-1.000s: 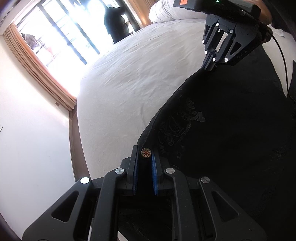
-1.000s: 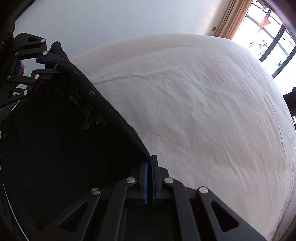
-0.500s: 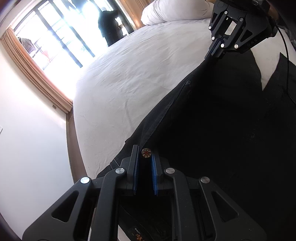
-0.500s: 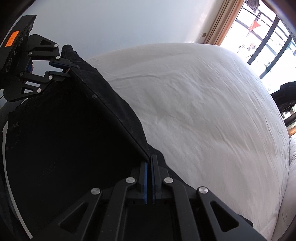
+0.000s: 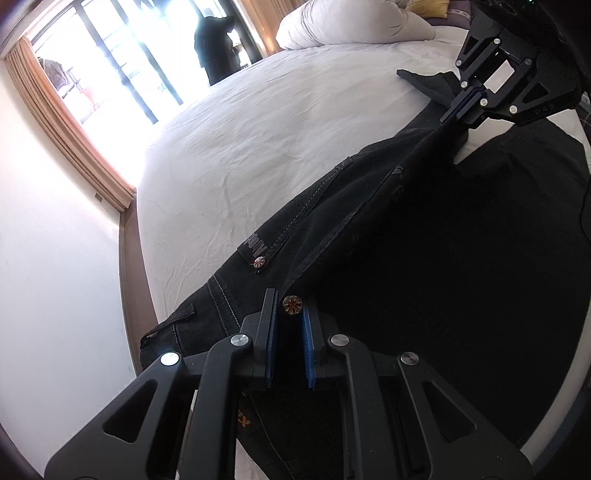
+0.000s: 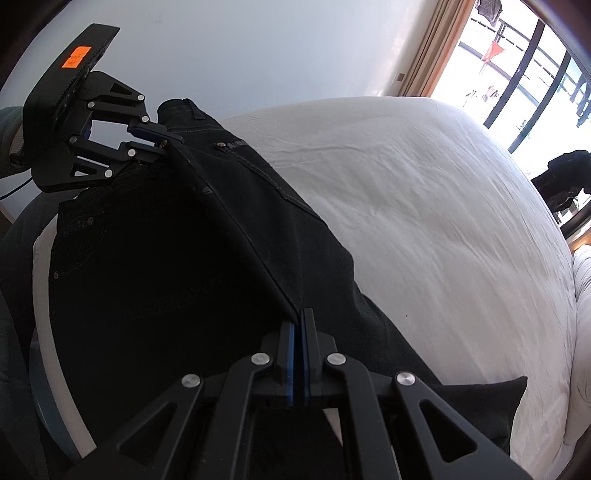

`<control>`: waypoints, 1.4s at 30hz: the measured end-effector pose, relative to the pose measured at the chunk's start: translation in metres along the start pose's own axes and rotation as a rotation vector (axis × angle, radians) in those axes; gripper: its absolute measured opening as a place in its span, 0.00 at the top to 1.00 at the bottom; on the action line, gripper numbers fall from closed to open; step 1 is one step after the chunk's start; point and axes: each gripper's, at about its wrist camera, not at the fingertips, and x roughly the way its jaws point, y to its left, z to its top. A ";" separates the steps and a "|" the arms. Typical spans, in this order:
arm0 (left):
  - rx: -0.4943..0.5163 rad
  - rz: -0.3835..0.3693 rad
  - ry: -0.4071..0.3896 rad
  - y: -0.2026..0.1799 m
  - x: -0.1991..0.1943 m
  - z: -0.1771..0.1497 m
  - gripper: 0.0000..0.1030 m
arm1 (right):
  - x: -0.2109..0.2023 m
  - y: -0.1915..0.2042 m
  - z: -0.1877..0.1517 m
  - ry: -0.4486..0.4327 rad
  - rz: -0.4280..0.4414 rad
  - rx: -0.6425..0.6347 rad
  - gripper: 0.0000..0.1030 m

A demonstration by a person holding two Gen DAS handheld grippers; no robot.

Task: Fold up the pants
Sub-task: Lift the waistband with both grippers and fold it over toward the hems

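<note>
Black pants [image 5: 424,240] hang stretched between my two grippers above a white bed [image 5: 258,140]. My left gripper [image 5: 289,314] is shut on the waistband, with a metal button showing between its blue pads. My right gripper [image 5: 454,114] is shut on the far edge of the same fabric. In the right wrist view the right gripper [image 6: 298,325] pinches the taut folded edge of the pants [image 6: 184,258], and the left gripper [image 6: 168,142] grips the other end. Part of the pants, with a pocket and rivet [image 5: 258,262], lies on the sheet.
A white pillow [image 5: 351,26] lies at the head of the bed. A big window with tan curtains [image 5: 62,122] sits beyond the bed, with a dark garment [image 5: 214,51] hanging there. The bed's wooden frame [image 5: 133,266] meets a white wall.
Both grippers have moved across the bed with the pants still gripped. More of the pants now lies on the sheet, with the pocket and rivet showing, and the pillow has come into view.
</note>
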 end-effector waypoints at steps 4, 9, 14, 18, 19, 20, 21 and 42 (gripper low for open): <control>0.014 -0.027 0.010 -0.026 -0.019 -0.013 0.90 | -0.001 0.011 -0.012 -0.002 0.004 0.030 0.97; 0.039 -0.048 0.018 -0.044 -0.034 -0.022 0.90 | 0.000 0.023 -0.022 0.003 -0.002 0.042 0.97; 0.075 -0.071 0.021 -0.063 -0.046 -0.034 0.90 | -0.001 0.040 -0.033 0.015 -0.015 0.032 0.97; 0.108 -0.102 0.023 -0.076 -0.052 -0.039 0.90 | -0.005 0.054 -0.043 0.034 -0.025 0.016 0.97; 0.116 -0.108 0.025 -0.080 -0.054 -0.042 0.90 | -0.005 0.058 -0.045 0.040 -0.030 0.010 0.97; 0.127 -0.116 0.031 -0.083 -0.054 -0.043 0.90 | -0.004 0.063 -0.047 0.048 -0.039 -0.003 0.97; 0.135 -0.121 0.035 -0.087 -0.055 -0.046 0.90 | -0.004 0.069 -0.049 0.057 -0.050 -0.018 0.97; 0.205 -0.198 0.097 -0.104 -0.059 -0.081 0.90 | 0.034 0.103 -0.052 0.102 -0.053 -0.024 0.97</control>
